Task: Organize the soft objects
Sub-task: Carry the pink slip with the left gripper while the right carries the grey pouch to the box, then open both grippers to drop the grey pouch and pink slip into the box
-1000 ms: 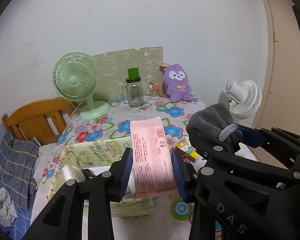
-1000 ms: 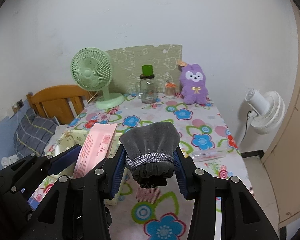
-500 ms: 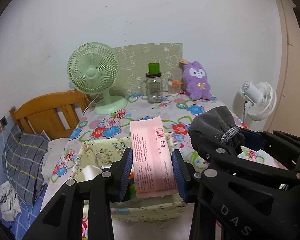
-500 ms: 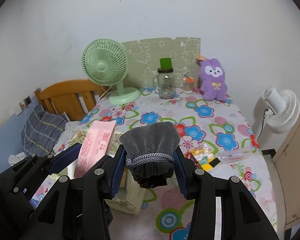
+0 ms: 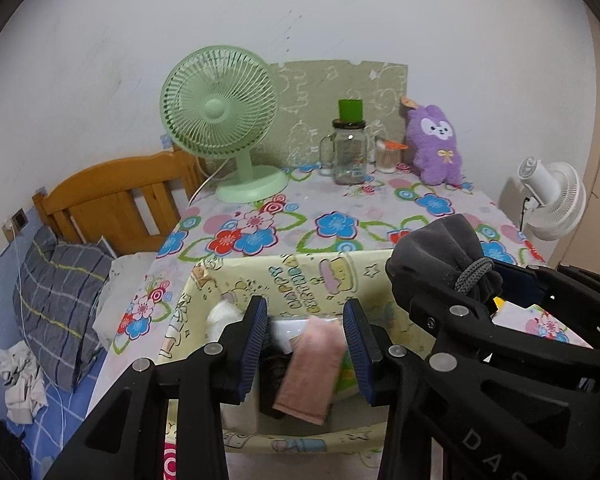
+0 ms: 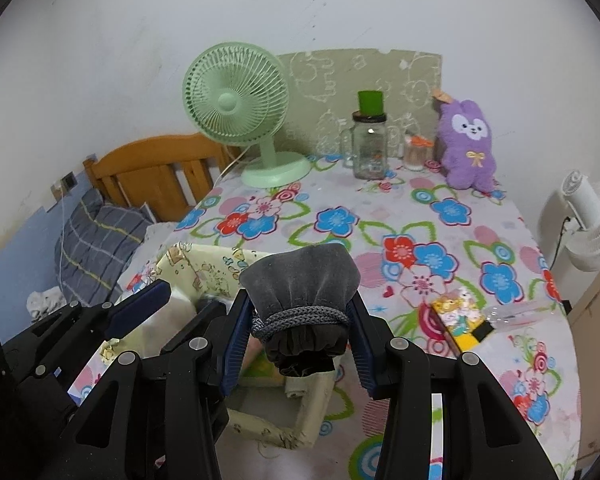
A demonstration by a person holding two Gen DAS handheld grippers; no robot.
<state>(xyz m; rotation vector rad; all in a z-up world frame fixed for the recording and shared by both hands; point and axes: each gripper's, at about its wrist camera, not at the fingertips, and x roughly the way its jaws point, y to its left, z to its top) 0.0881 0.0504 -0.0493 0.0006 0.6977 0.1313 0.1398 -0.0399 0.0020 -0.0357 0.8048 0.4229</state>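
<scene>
The left gripper (image 5: pixel 305 344) is held wide open, nothing gripped; one pink packet (image 5: pixel 310 364), clamped half a second ago, is now seen below the fingers inside the one yellow box (image 5: pixel 300 280). The right gripper (image 6: pixel 298 346) is closed on one grey drawstring pouch (image 6: pixel 300 292), above the box's edge.

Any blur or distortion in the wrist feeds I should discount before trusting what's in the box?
Left wrist view: the pink pack inside the cream storage box is motion-smeared, its print unreadable; the green fan stays sharp. Right wrist view: crisp on the grey drawstring pouch; fisheye bends the table edge and darkens the corners. Lighting is flat, without glare.
</scene>
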